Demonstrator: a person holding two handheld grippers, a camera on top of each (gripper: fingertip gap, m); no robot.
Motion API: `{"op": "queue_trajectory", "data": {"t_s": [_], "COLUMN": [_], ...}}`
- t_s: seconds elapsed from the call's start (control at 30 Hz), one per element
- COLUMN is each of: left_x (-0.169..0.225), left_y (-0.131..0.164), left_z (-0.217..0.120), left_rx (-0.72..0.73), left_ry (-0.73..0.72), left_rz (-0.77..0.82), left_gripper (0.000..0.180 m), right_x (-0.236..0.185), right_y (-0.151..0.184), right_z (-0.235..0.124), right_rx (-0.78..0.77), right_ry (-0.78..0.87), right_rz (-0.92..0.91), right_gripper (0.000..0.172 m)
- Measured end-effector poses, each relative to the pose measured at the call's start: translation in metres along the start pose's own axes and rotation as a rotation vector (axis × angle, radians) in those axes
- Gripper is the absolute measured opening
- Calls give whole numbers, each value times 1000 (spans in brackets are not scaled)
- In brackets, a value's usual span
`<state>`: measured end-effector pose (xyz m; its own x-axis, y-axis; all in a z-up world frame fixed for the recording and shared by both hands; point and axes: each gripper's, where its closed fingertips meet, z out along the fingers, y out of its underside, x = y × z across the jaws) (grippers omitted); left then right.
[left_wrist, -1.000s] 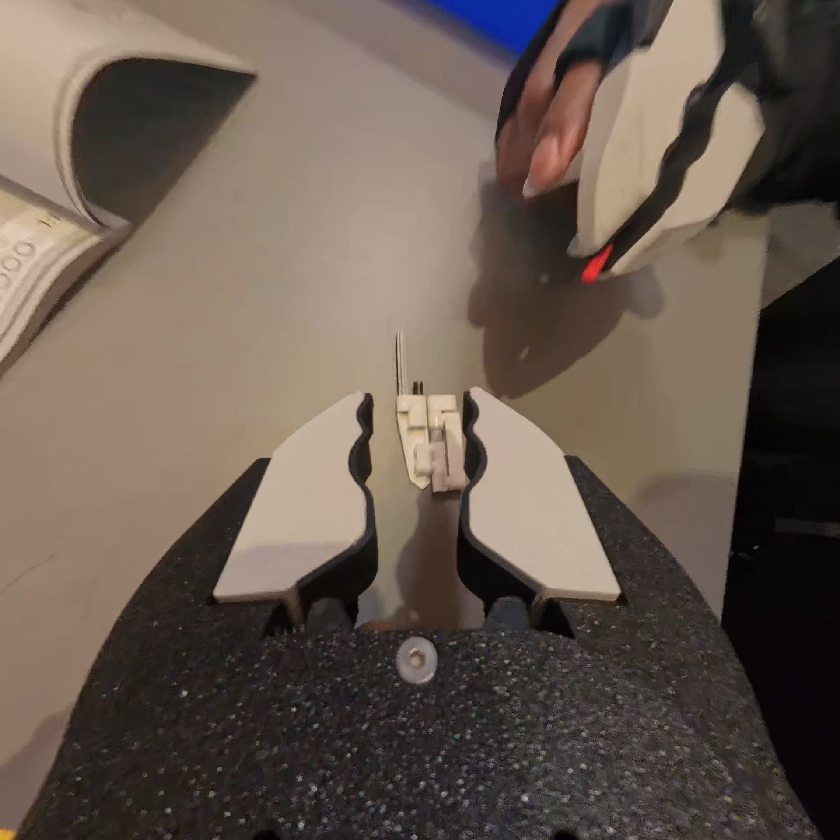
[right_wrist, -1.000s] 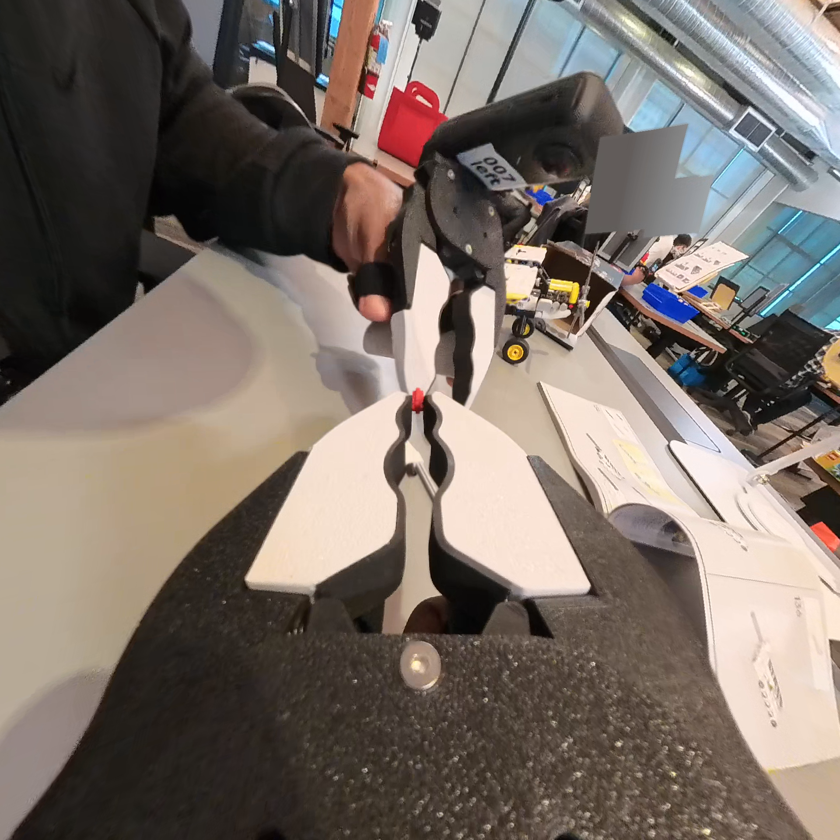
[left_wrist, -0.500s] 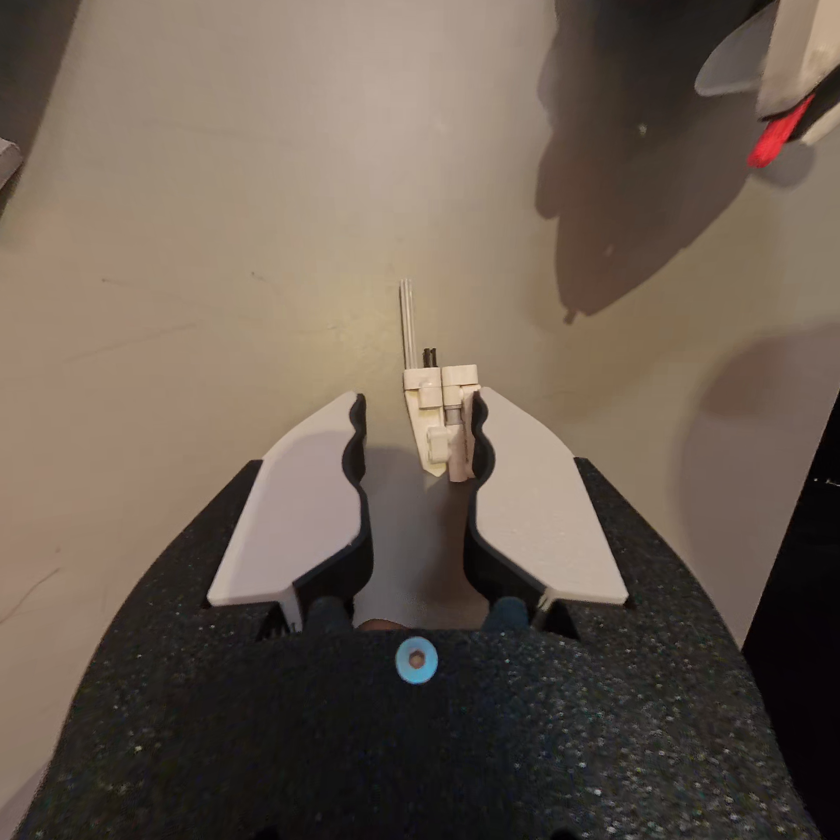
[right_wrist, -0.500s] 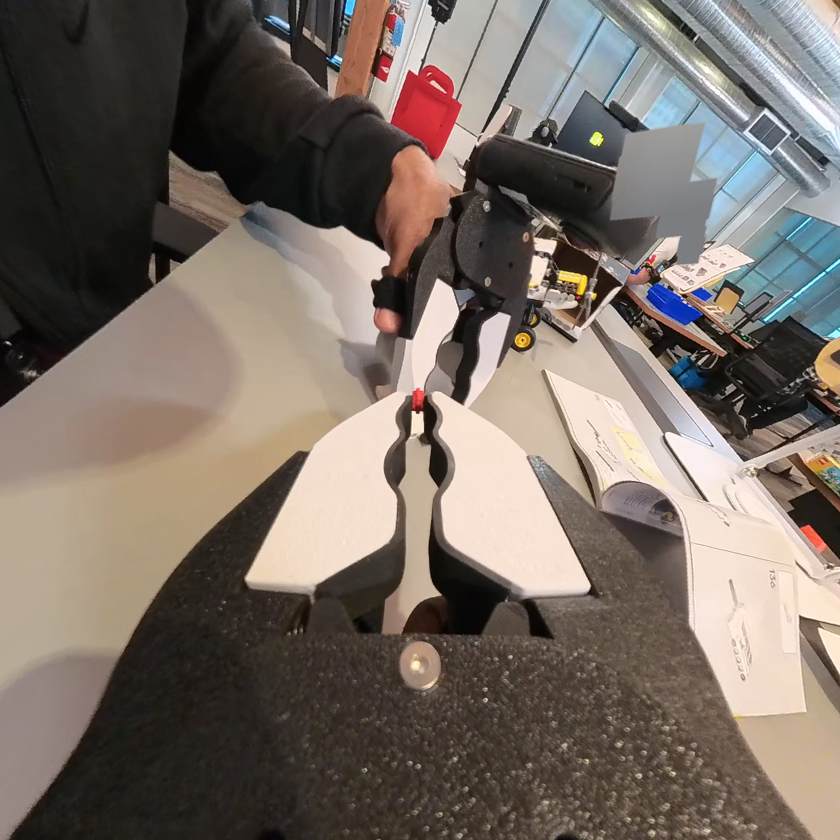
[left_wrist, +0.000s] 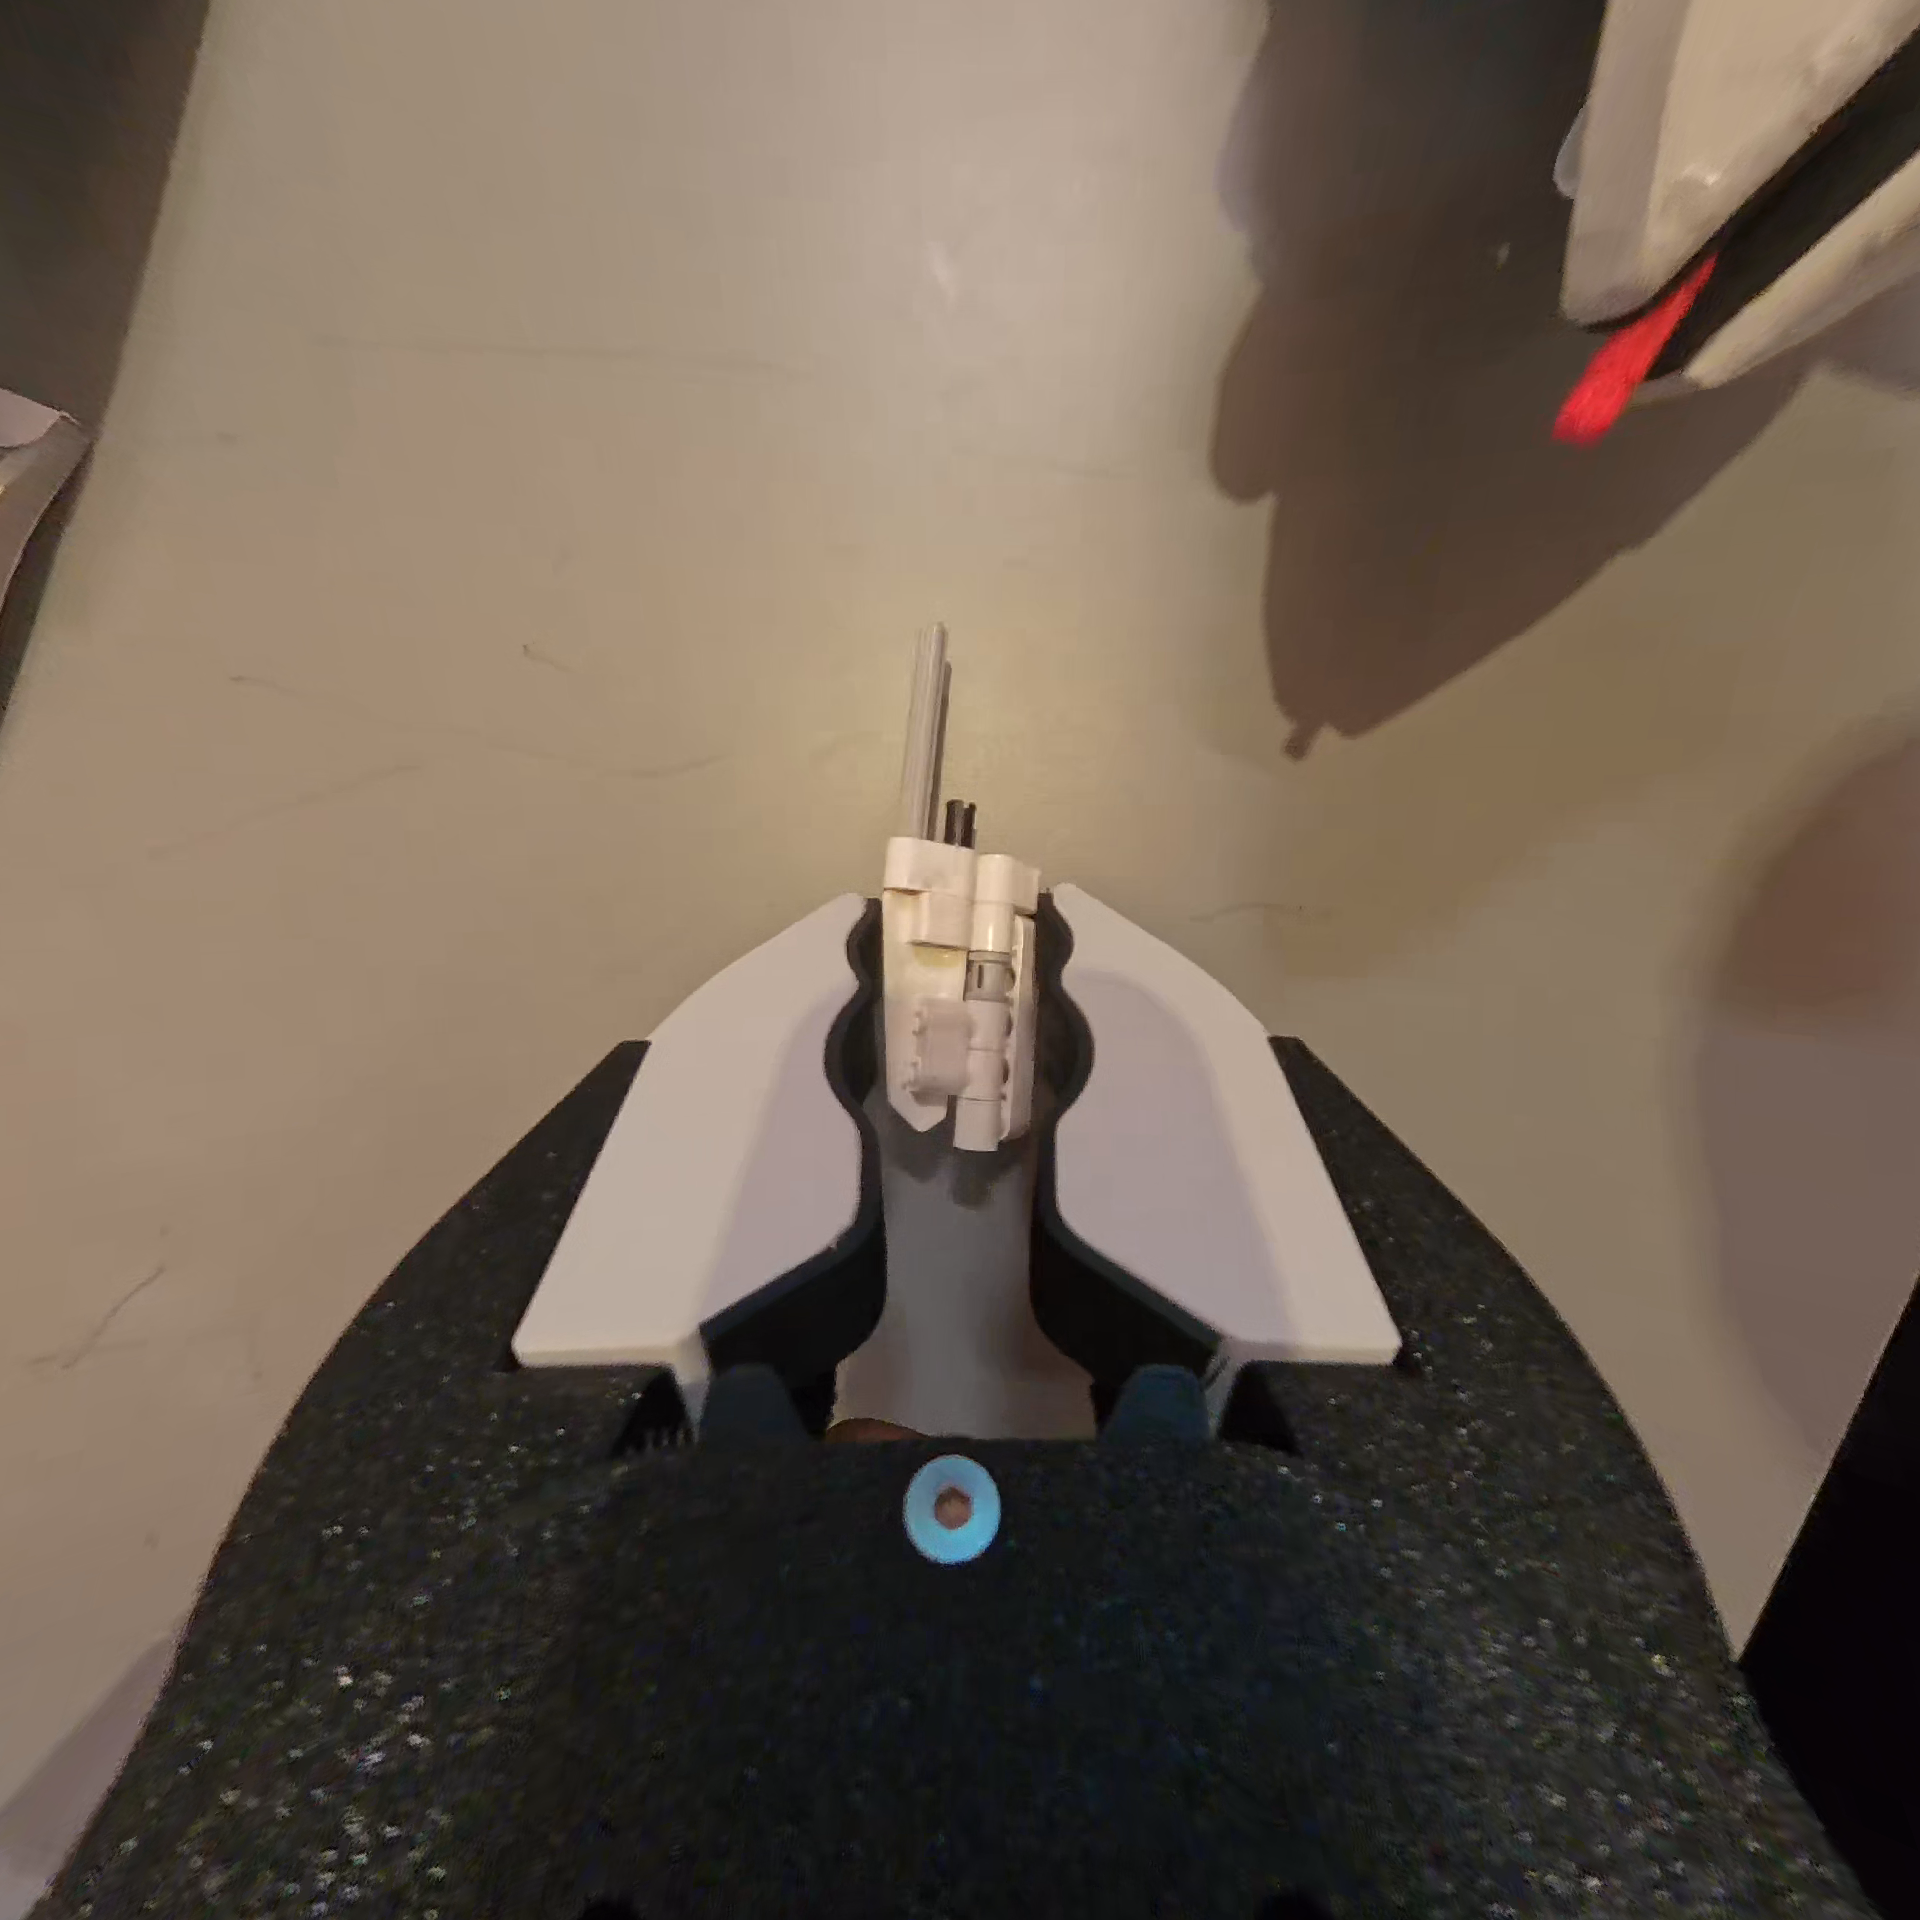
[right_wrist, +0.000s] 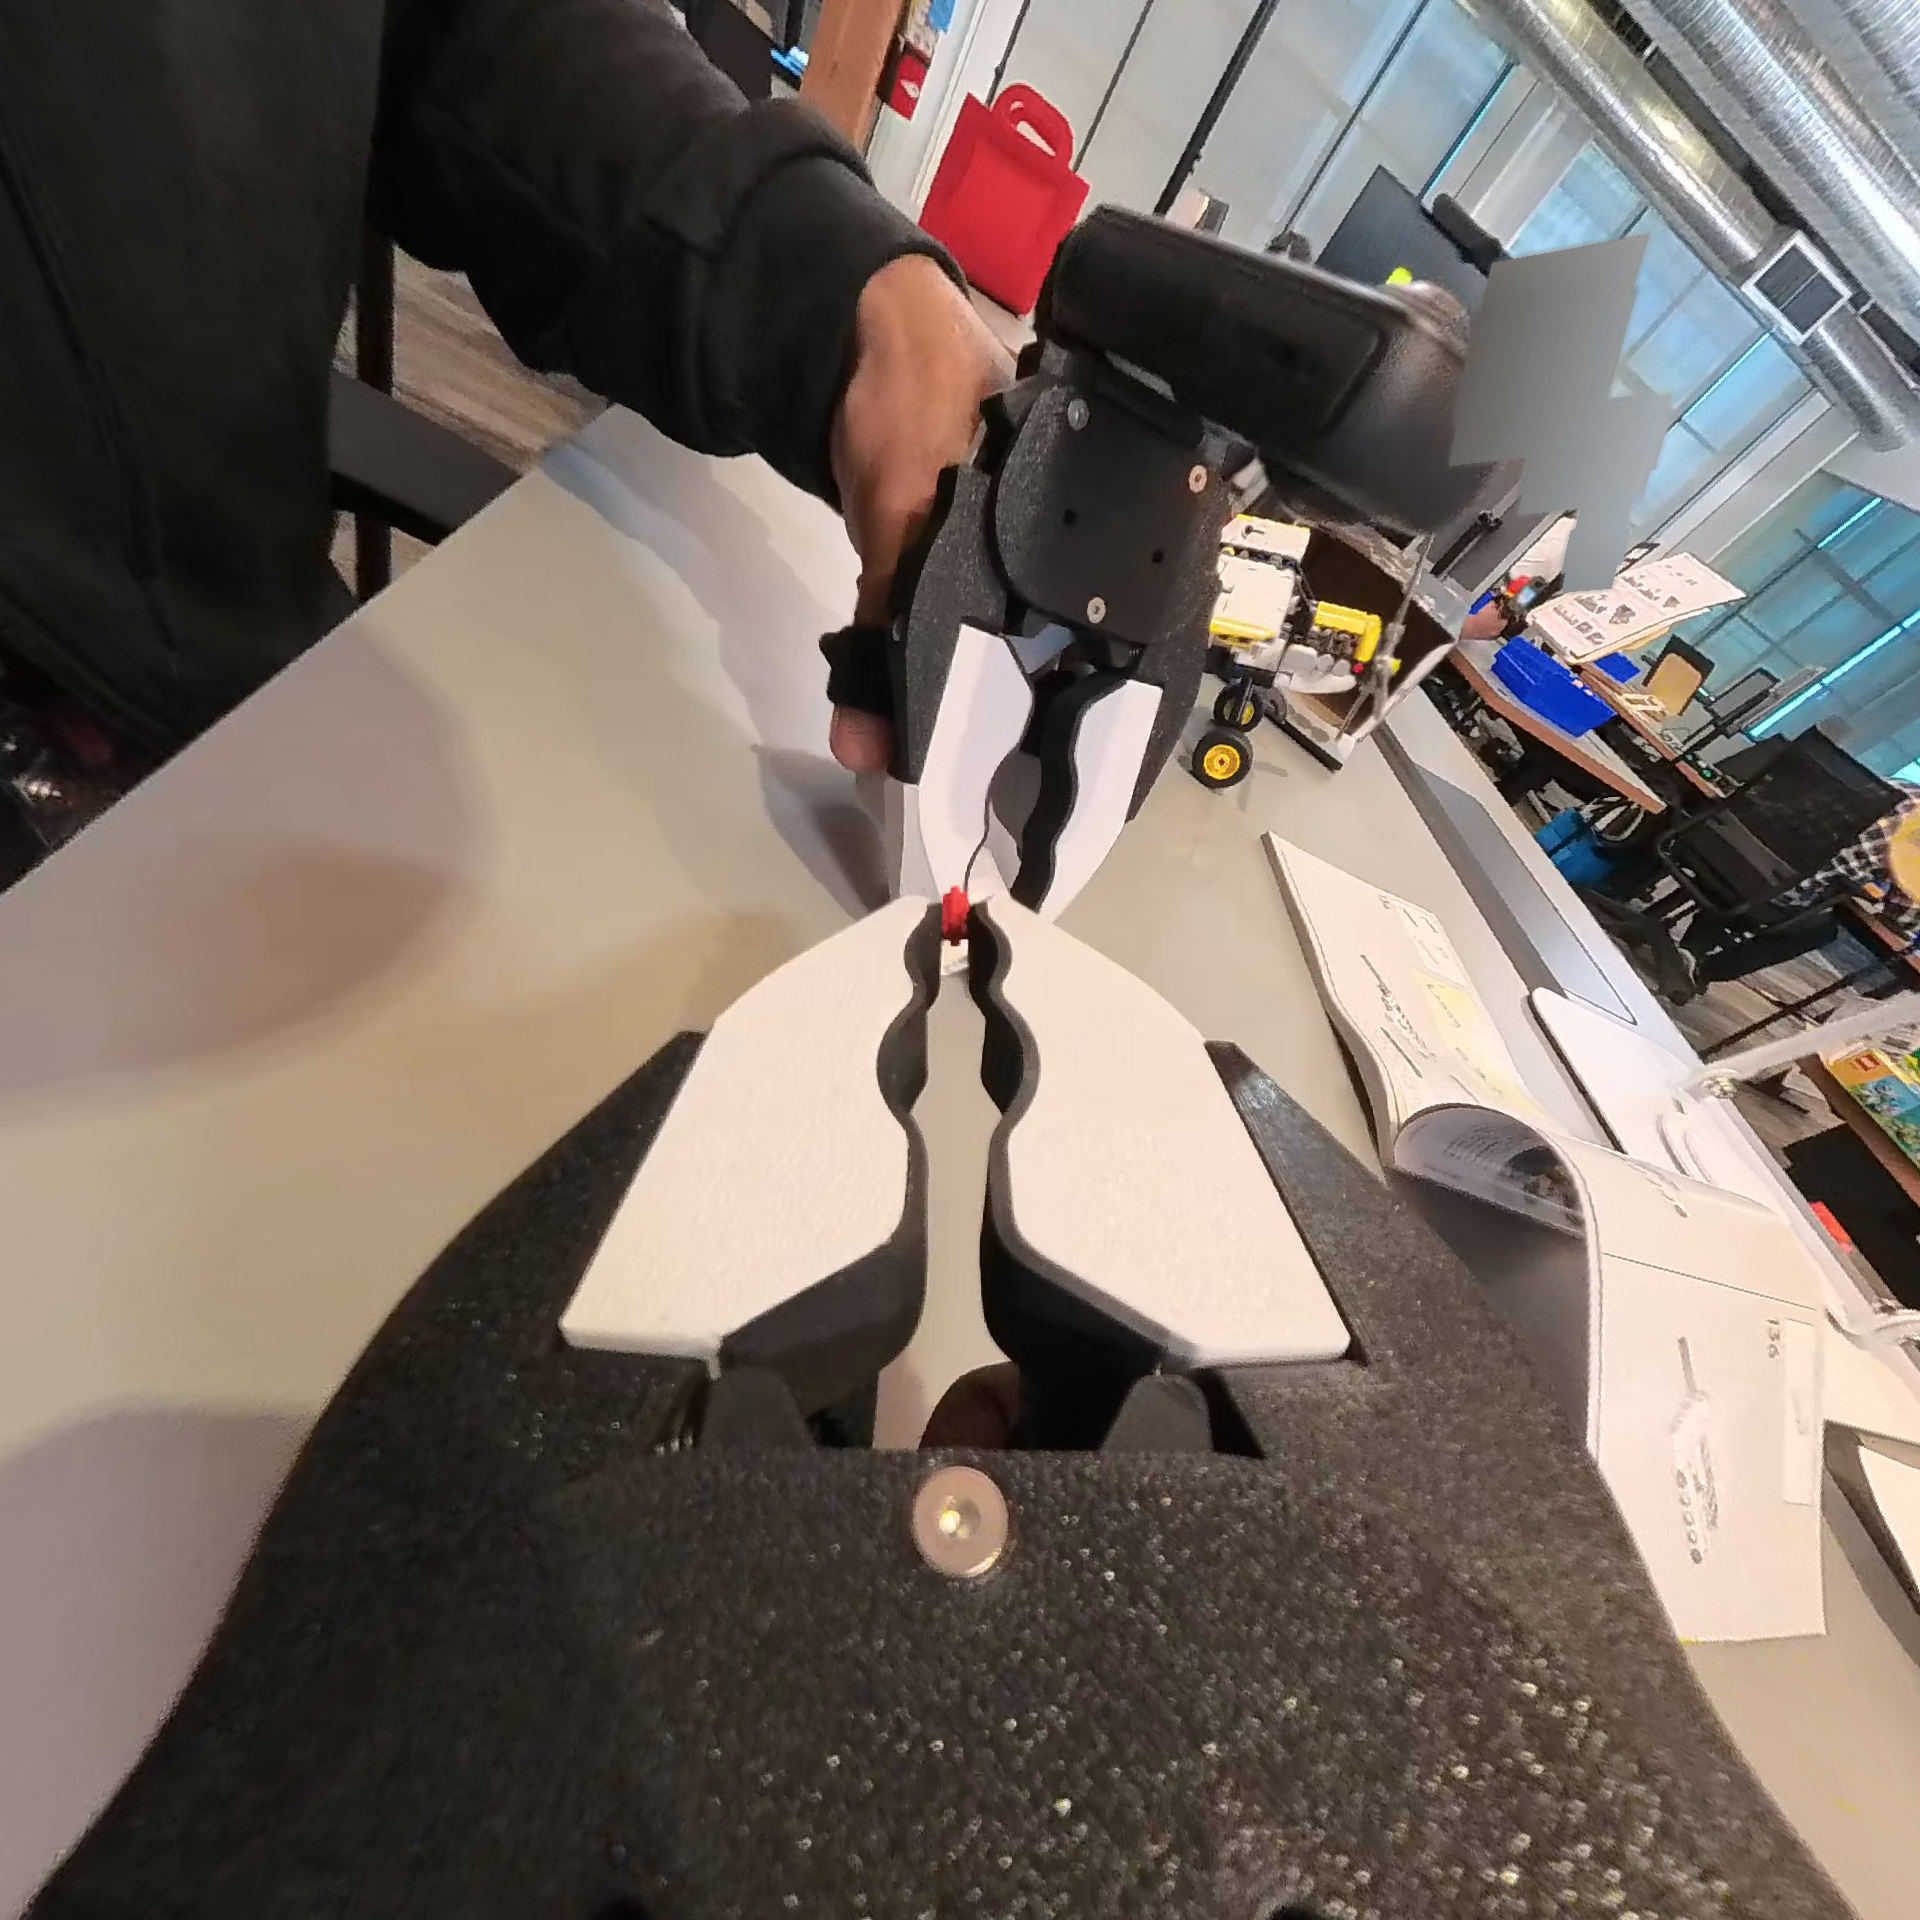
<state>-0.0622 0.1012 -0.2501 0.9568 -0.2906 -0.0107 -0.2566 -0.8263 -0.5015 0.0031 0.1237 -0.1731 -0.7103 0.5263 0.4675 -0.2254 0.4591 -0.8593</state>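
Left tongs: my left tongs (left_wrist: 958, 914) are clamped on a small white brick assembly (left_wrist: 956, 997), with both dark pads against its sides.
White assembly: it stands upright between the fingers, above the pale desk (left_wrist: 520, 520); a thin grey rod (left_wrist: 928, 727) and a short black pin (left_wrist: 961, 816) stick out past its far end.
Right tongs: my right tongs (right_wrist: 951, 920) are closed on a small red piece (right_wrist: 951, 923) right at the tips.
Red piece: in the left view it pokes out of the right tongs at upper right (left_wrist: 1621, 364), well apart from the white assembly.
Hand: a hand (right_wrist: 904, 416) in a black sleeve grips the left tool, whose tips sit just beyond the red piece.
Around: I see an open booklet (right_wrist: 1455, 1039) lying on the desk to the right and a yellow-wheeled brick vehicle (right_wrist: 1278, 644) farther back.
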Motion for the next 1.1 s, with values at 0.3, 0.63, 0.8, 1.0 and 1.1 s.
{"op": "queue_trajectory", "data": {"t_s": [0.3,0.63,0.8,1.0,1.1], "left_x": [9,23,30,38,38], "left_y": [-2,-30,-63,-78,-79], "left_z": [-2,-19,-48,-58,-55], "left_rx": [102,350,647,773,791], "left_ry": [113,212,346,509,554], "left_rz": [-63,-64,-143,-264,-325], "left_gripper": [24,24,24,24,24], "right_x": [0,2,6,14,15], "right_y": [19,30,27,12,5], "right_z": [8,16,19,22,23], "right_rx": [-120,-214,-201,-108,-59], "right_ry": [22,48,60,70,71], "right_rz": [-26,-18,30,135,146], "right_gripper": [5,5,5,4,4]}}
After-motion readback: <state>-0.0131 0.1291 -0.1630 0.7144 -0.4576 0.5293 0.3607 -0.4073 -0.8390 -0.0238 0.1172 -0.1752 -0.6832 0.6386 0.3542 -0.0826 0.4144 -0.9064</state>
